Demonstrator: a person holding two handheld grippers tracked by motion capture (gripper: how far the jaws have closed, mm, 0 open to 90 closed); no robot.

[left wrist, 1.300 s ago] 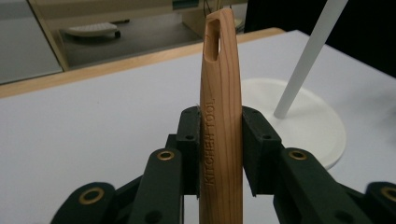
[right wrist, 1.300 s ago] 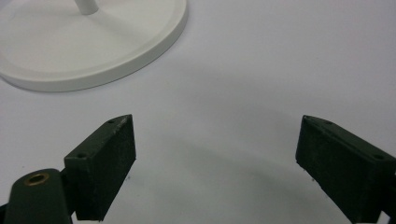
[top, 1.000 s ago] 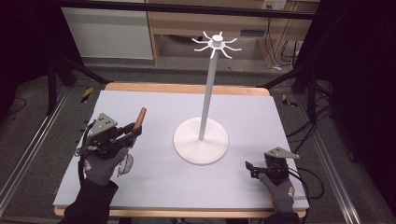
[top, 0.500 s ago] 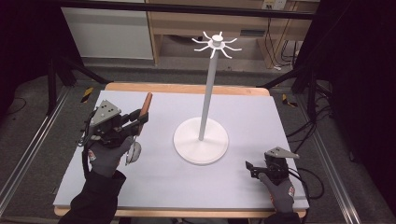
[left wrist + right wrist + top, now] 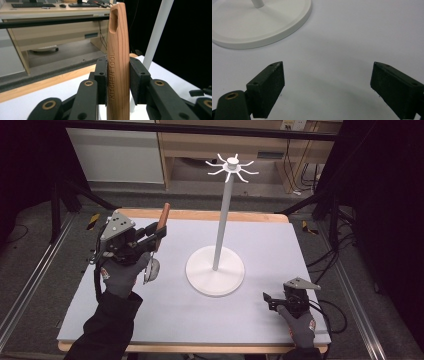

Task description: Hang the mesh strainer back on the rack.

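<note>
A kitchen tool with a wooden handle [image 5: 163,218] and a small round metal head [image 5: 151,269] hangs above the left of the table, nearly upright. My left gripper [image 5: 156,236] is shut on the handle. In the left gripper view the handle [image 5: 117,45] reads "KITCHEN TOOL", has a slot near its top, and sits clamped between the two black pads [image 5: 101,77]. A white stand [image 5: 215,270] with a tall pole and a ring of hooks [image 5: 231,166] rises at the table's middle. My right gripper [image 5: 268,298] rests open on the table at front right, its jaws wide apart [image 5: 327,75].
The stand's pole [image 5: 156,37] is just right of the held handle in the left gripper view, and its round base [image 5: 262,22] lies ahead of the right gripper. A grey mat [image 5: 280,245] covers the table. A wooden desk [image 5: 200,150] stands beyond the far edge.
My left gripper has risen and moved away from the person with the tool, tipping its handle more upright. The right gripper has stayed put.
</note>
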